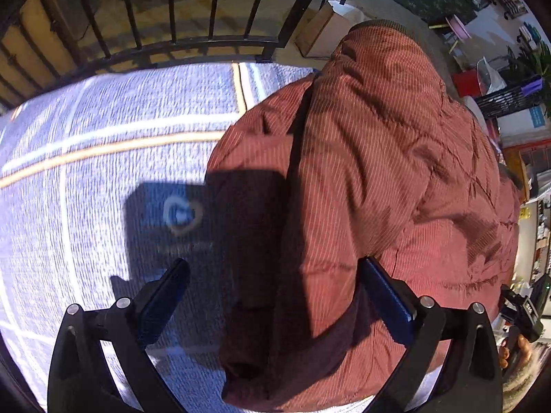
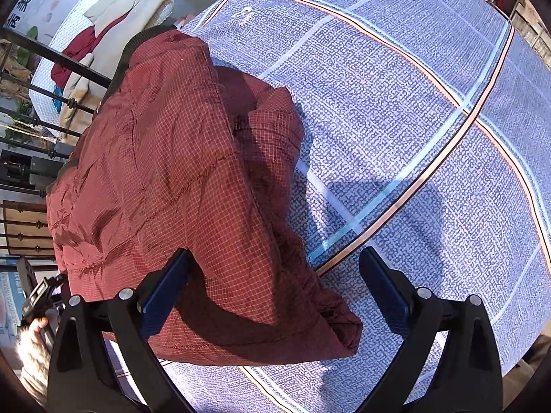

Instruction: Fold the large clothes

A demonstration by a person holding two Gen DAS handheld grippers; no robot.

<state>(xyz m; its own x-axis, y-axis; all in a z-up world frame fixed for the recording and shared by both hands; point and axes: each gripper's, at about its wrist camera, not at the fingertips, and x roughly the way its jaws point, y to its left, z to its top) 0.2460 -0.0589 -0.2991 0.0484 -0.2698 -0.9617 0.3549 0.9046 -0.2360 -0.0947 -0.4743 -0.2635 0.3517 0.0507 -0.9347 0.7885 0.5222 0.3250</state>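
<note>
The red padded jacket [image 2: 179,179] looks bulky, soft and slippery (probably light); grip its hem at six o'clock. Left gripper [image 1: 275,296] and right gripper [image 2: 275,289] jaws both spread, empty.

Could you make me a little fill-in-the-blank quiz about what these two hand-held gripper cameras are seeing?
1. The puffy jacket is dark ____ in colour.
2. It lies on a ____ patterned sheet with orange and white stripes.
3. Both the left hand-held gripper and the right hand-held gripper have their jaws ____.
4. Beyond the sheet stands a black metal ____.

Missing words: red; blue; open; railing
</note>
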